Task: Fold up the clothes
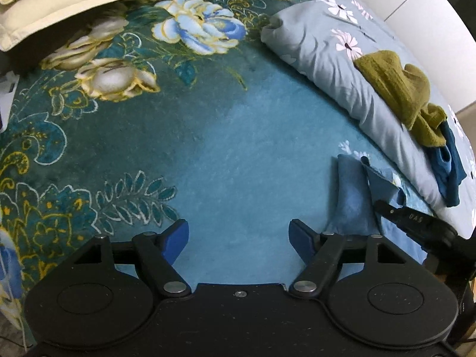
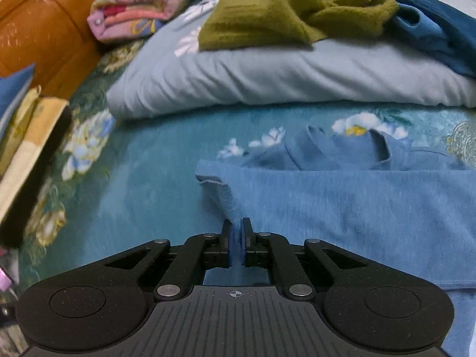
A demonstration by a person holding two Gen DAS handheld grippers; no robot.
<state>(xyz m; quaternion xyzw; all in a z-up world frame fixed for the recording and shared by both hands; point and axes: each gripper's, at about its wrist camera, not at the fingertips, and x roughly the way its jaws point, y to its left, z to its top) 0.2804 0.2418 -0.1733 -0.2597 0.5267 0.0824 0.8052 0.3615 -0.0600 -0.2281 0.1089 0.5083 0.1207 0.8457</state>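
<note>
The right hand-held gripper (image 2: 237, 238) is pinching the near edge of a light blue garment (image 2: 342, 208), its two blue-padded fingers (image 2: 227, 238) nearly closed with only a thin strip of cloth showing between them. The garment is lying spread out on the bed to the right of that gripper, with a raised corner folding over just ahead of the fingertips and a rumpled part lying further back. The left hand-held gripper (image 1: 239, 238) is hovering over a bare stretch of the teal floral bedspread (image 1: 208, 154), its fingers standing wide apart and holding nothing. In the left wrist view the same light blue garment (image 1: 351, 196) is showing at the right, beside the black body of the other gripper (image 1: 416, 223). Beyond the garment a pale grey-blue quilt with white flowers (image 2: 267, 74) is lying bunched across the bed. On top of the quilt an olive green knit garment (image 2: 282, 12) is sitting crumpled, touching a dark teal garment (image 2: 440, 29) to its right. A folded pink and multicoloured cloth (image 2: 139, 6) is resting at the far left, near an orange-brown headboard (image 2: 44, 29)
</note>
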